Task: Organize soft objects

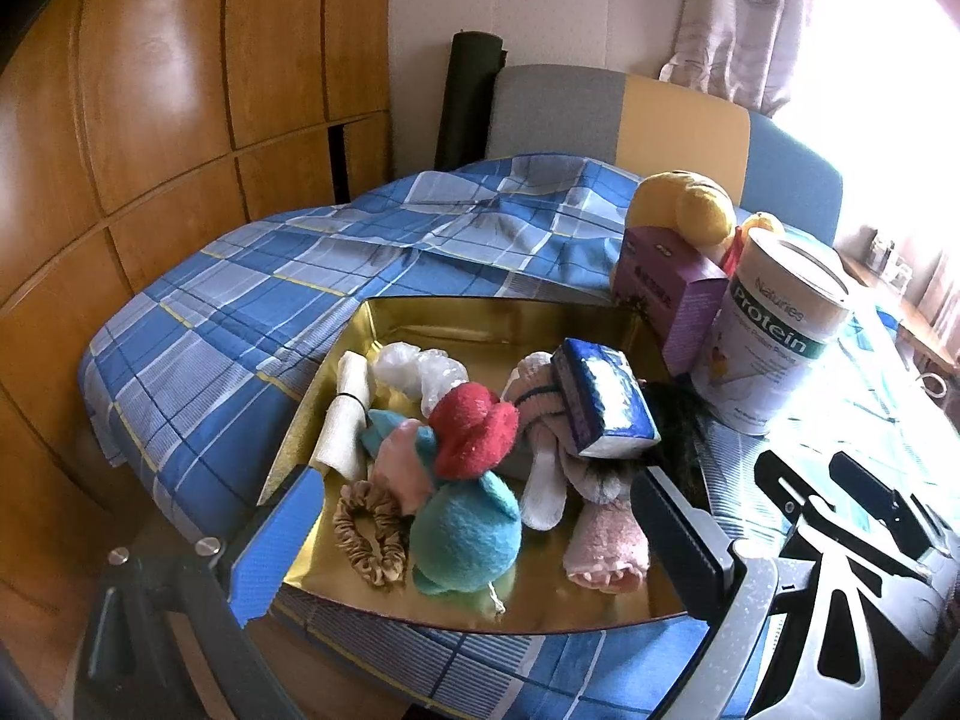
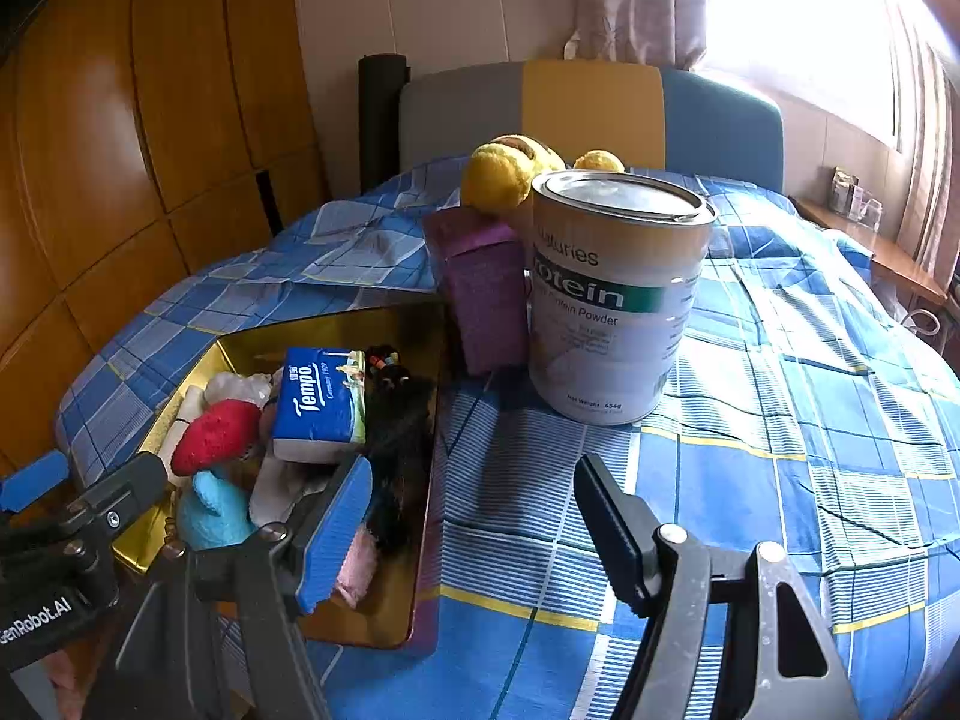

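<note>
Currently: both tools hover at the bed's near edge, over the blue plaid bedspread (image 2: 750, 480).
Left gripper (image 1: 480, 546): jaws spread wide, holding nothing, framing the gold tray (image 1: 480, 315).
Right gripper (image 2: 474, 531): also wide open and empty, just beside the tray's right rim.
Soft objects: piled inside the tray — teal plush (image 1: 465, 537), red plush (image 1: 474, 432), tissue pack (image 2: 321, 405), scrunchie (image 1: 369, 531).
Outside the tray: yellow plush (image 2: 501, 174) behind the protein can (image 2: 618, 294) and purple box (image 2: 483, 294).
Advice: probably fetch the yellow plush; reach around the can, pinch gently mid-body.
</note>
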`<state>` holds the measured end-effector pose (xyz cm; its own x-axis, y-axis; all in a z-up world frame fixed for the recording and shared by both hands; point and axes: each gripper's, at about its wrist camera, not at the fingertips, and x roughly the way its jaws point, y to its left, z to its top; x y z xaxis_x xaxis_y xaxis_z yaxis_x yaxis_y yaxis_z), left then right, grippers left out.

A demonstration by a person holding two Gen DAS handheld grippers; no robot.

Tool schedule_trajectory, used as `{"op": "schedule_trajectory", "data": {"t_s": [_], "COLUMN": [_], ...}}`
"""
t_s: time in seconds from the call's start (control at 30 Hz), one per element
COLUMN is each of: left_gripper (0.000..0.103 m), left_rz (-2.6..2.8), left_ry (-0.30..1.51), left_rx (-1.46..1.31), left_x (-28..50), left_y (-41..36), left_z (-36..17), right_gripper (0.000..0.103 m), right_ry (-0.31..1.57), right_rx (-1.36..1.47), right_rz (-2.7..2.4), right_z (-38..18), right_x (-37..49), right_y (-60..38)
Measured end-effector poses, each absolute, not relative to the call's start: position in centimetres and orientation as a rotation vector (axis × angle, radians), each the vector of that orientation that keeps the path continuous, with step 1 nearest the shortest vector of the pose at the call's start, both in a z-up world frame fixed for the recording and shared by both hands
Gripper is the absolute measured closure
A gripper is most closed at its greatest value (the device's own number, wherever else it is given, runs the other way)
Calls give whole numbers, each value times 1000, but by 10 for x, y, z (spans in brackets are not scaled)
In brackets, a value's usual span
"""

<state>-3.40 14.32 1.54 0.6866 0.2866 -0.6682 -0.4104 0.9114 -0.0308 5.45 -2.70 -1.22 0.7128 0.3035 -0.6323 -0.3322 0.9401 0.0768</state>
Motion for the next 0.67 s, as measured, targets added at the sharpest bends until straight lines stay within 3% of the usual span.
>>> {"op": "schedule_trajectory", "data": {"t_s": [0.37,0.5,0.67], "left_gripper": [0,7,6], "left_rz": [393,399,378], "left_ry": [734,724,725], "left_rx": [-167,-156,-159], "left_x": [-28,-28,-27], "left_y": [138,137,137], "left_z": [10,9,8], "right_gripper": [32,32,32], "right_ry": [705,714,730], "right_rx": [-38,-31,-6], "right_rz": [341,334,312], "right_z": [-16,-18,-23], "right_x": [59,62,68], "right_y": [-29,-32,-42]}}
